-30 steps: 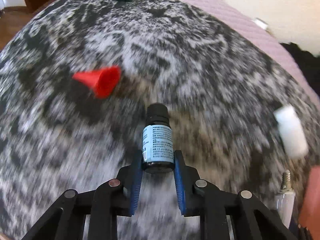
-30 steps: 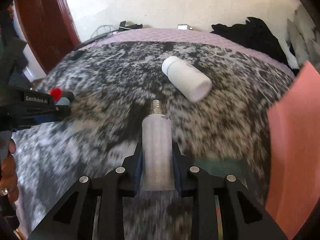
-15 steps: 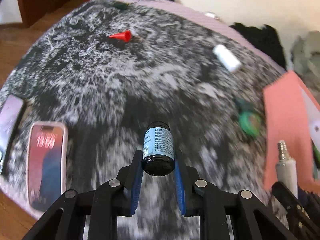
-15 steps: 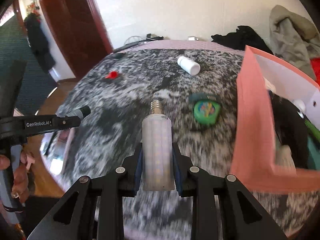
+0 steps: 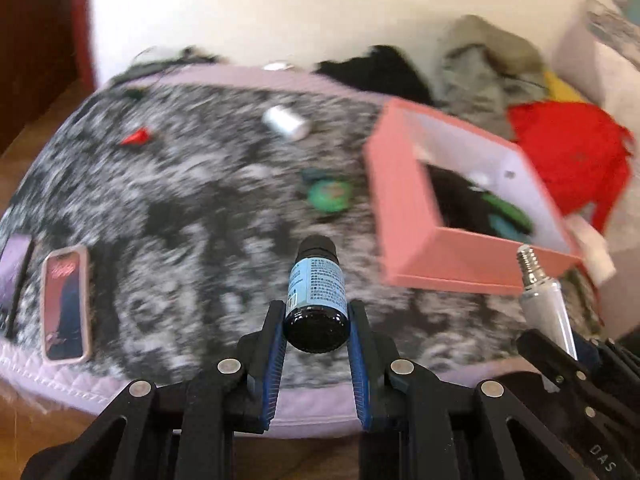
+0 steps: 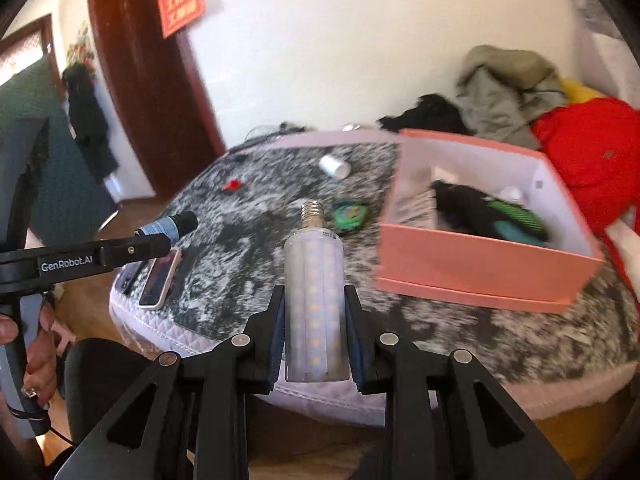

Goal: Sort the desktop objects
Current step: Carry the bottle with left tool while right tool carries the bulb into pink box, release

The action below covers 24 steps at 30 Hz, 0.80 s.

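My left gripper point(image 5: 316, 316) is shut on a small dark bottle point(image 5: 317, 292) with a pale blue label, held in the air above the near edge of the speckled grey table point(image 5: 200, 220). My right gripper point(image 6: 314, 312) is shut on a white corn-style LED bulb point(image 6: 314, 280), screw base pointing forward; the bulb also shows in the left wrist view point(image 5: 544, 300). The pink box point(image 6: 480, 264) stands open to the right, holding dark and green items. The bottle shows from the side in the right wrist view point(image 6: 168, 226).
On the table lie a red cone point(image 5: 136, 136), a white pill bottle point(image 5: 286, 122), a green round toy point(image 5: 330, 196) and two phones point(image 5: 64, 304) at the left edge. Clothes point(image 6: 508, 88) pile behind the box.
Both grippers have pulled back and up from the table, each keeping its object. The view has widened from close over the surface to the whole table and the pink box.
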Tool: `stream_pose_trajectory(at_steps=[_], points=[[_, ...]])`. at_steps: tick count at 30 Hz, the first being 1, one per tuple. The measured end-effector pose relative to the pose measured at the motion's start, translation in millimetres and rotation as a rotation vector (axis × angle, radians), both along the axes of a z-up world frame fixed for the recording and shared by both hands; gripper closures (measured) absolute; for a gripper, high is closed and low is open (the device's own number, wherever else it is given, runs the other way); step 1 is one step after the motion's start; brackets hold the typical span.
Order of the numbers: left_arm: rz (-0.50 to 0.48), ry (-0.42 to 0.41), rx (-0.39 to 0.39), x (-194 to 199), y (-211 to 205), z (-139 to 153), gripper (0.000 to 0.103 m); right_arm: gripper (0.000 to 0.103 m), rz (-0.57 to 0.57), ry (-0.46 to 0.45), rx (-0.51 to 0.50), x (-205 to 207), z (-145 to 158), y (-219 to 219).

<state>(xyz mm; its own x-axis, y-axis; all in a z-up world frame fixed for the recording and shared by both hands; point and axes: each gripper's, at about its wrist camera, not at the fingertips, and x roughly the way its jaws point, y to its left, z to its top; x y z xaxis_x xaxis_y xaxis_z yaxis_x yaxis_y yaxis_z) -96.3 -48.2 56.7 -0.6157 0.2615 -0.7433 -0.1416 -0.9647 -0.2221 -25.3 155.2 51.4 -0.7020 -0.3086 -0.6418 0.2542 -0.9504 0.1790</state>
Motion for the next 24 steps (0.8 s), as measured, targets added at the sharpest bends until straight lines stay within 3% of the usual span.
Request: stream_pose_trajectory(at_steps=[5, 10, 16, 21, 23, 24], points=[[-0.134, 0.064, 0.005, -2.2, 65.2, 33.8, 0.079, 0.075, -0.098, 0.070, -0.007, 26.9, 27.0, 55.4], [-0.257, 0.097, 0.006, -24.9, 132.0, 55.2, 0.079, 0.075, -0.188, 0.126, -0.004, 25.1, 51.4, 105.5], [-0.337, 0.118, 0.019, -71.2, 185.4, 70.1, 0.079, 0.075, -0.269, 0.170, 0.025, -16.8, 74.9, 151.3], [-0.334, 0.105, 0.016, -140.4, 208.0, 58.0, 0.079, 0.074, -0.299, 0.175, 0.037, -90.5, 73.0, 175.9], [-0.328, 0.064, -0.011, -175.3, 215.6, 39.5, 0.052, 0.072, -0.299, 0.164, 0.031, -132.3, 58.4, 182.9], [-0.315, 0.019, -0.030, -195.1, 219.4, 25.6, 0.022, 0.052, -0.312, 0.126, 0.037, -158.2, 44.4, 188.0]])
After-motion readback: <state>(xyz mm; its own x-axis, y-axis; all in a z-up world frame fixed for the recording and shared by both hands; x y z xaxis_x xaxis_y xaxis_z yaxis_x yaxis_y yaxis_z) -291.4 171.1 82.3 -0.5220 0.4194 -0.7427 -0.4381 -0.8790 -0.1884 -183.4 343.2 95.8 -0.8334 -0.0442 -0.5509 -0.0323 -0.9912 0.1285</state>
